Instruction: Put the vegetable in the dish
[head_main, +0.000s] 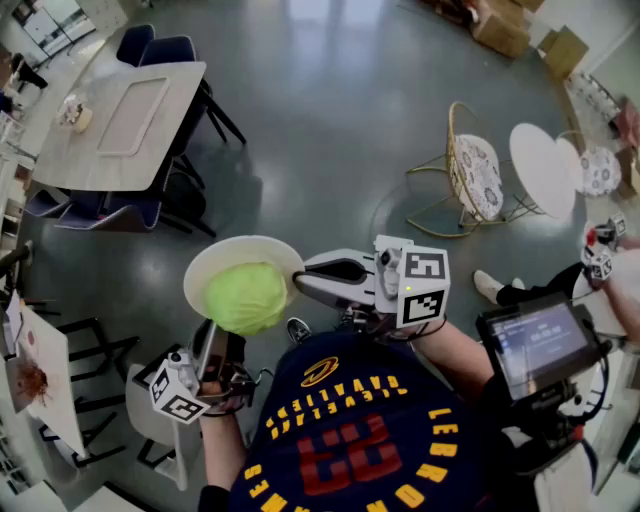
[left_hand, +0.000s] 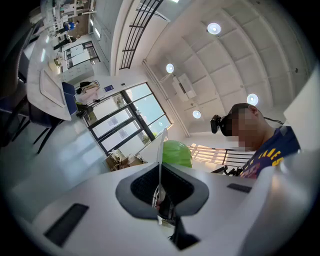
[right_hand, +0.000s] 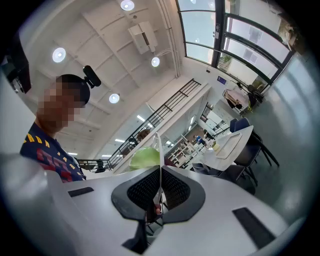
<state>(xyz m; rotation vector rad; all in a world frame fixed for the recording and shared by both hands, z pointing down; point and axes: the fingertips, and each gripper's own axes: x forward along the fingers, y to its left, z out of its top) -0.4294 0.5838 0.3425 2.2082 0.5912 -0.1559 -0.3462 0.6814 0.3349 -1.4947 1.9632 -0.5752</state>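
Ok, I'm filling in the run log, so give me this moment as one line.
cabbage: on plate | left gripper: shut on plate rim | right gripper: shut on plate rim | plate: held in the air

Vegetable (head_main: 246, 297) pale green; dish (head_main: 236, 244) cream-white; right gripper (head_main: 300, 281) white, cube (head_main: 423, 288) black-and-white square markers; shirt (head_main: 300, 470) navy, yellow lettering

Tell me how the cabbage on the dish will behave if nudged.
The cabbage looks round, so it would probably roll. The dish seems shallow and is held in mid-air, so the cabbage could fall off.
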